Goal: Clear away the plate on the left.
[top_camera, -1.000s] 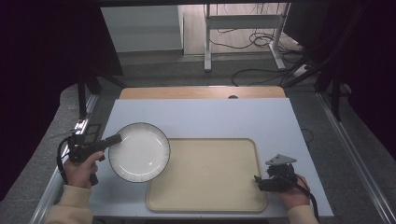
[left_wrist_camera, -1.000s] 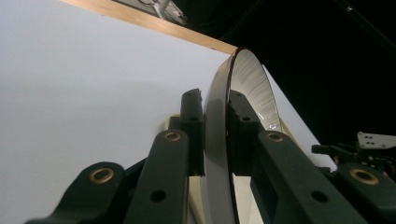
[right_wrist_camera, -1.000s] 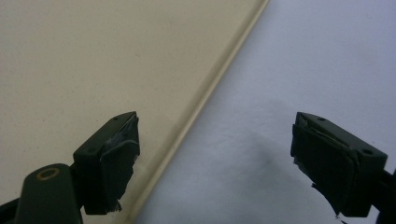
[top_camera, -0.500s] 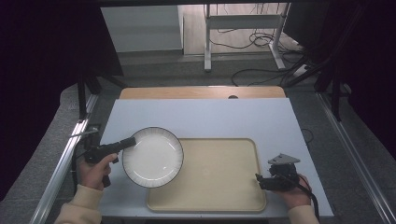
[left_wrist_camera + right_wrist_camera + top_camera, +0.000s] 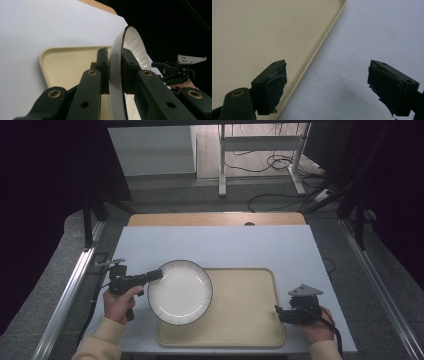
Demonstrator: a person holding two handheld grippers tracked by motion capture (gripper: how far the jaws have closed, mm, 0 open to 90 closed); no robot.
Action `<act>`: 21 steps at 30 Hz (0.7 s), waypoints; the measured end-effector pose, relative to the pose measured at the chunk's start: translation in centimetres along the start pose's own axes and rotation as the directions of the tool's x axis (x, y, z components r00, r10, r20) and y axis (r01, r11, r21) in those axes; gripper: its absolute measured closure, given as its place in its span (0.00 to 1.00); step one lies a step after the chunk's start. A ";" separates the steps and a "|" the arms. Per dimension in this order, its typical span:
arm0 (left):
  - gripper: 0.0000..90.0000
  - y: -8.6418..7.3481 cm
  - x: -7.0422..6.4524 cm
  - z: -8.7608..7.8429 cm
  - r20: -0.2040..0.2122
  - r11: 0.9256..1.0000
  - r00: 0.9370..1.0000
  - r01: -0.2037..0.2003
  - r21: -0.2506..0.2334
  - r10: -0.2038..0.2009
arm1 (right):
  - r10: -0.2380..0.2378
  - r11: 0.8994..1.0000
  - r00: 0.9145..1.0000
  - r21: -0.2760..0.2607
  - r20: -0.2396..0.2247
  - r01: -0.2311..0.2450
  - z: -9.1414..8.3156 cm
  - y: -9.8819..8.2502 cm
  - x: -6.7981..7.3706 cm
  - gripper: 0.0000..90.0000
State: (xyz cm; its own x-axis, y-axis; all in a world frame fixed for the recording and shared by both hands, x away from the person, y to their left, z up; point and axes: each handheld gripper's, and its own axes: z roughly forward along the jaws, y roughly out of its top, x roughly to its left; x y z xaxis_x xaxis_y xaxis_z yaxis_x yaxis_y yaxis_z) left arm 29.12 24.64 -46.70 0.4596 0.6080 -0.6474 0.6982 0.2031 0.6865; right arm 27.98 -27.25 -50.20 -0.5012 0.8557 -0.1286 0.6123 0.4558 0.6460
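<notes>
While clamping plate (image 5: 180, 292), left gripper (image 5: 155, 275) level.

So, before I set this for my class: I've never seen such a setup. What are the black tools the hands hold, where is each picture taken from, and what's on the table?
There is no robot: a person holds a hand tool with two black jaws in each hand. The high view looks down on the table from above the person's side. The other two pictures come from small cameras that ride on the tools and look along their jaws.

A beige tray lies on the pale table. The left gripper is clamped on the rim of a white plate with a dark edge, which overlaps the tray's left side. The right gripper holds nothing; its jaws stand open at the tray's right edge.
</notes>
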 end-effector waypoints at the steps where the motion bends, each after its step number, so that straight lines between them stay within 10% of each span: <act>1: 0.89 0.0 -0.3 0.2 -0.001 1.000 1.000 -0.011 0.005 0.011 | 0.000 1.000 1.000 0.000 0.000 0.000 0.0 0.0 0.0 0.18; 21: 0.89 -1.9 -4.0 9.0 0.073 0.985 0.996 -0.053 0.164 0.041 | 0.029 0.999 1.000 -0.014 0.011 -0.029 -0.2 -0.1 -0.7 0.18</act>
State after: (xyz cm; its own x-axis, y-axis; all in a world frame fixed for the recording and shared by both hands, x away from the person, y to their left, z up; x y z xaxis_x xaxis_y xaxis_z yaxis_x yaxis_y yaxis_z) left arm 30.97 14.90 -48.40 0.5267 0.5582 -0.6411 0.7535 0.0425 0.6560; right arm 28.08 -27.94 -50.02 -0.4764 0.8712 -0.1186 0.6177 0.4276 0.6600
